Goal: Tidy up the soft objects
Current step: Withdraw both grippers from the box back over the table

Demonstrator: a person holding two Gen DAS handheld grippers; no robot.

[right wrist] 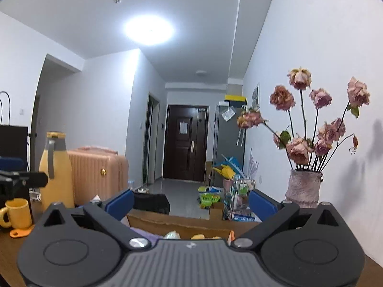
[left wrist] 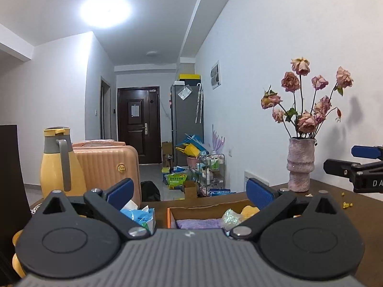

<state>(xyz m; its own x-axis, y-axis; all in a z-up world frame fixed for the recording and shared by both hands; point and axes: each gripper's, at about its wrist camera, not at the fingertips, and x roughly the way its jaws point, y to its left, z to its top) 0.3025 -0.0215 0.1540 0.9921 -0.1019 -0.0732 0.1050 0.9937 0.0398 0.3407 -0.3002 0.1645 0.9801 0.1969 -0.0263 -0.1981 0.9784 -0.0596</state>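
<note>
- While both grippers hang level over the brown table (left wrist: 335,217), the left gripper (left wrist: 189,192) has its blue pads spread wide with nothing between them.
- Likewise the right gripper (right wrist: 191,202) stands fully apart and holds nothing.
- Just beyond the left gripper, a cardboard box (left wrist: 203,209) sits on the table, with a purple cloth (left wrist: 198,223), a glittery bag (left wrist: 231,215) and a yellow sponge (left wrist: 249,209) lying inside it.
- Left of the box, outside its wall, lies a blue tissue pack (left wrist: 140,215).
- Further left of the box stand a yellow mug (right wrist: 18,211) and a yellow jug (left wrist: 61,165), with a peach suitcase (left wrist: 105,165) behind the jug.
- Right of the box, a pink vase (left wrist: 300,165) of wilted roses stands near the wall.
- Far behind the box, a dark door (left wrist: 138,124) closes the hallway.
</note>
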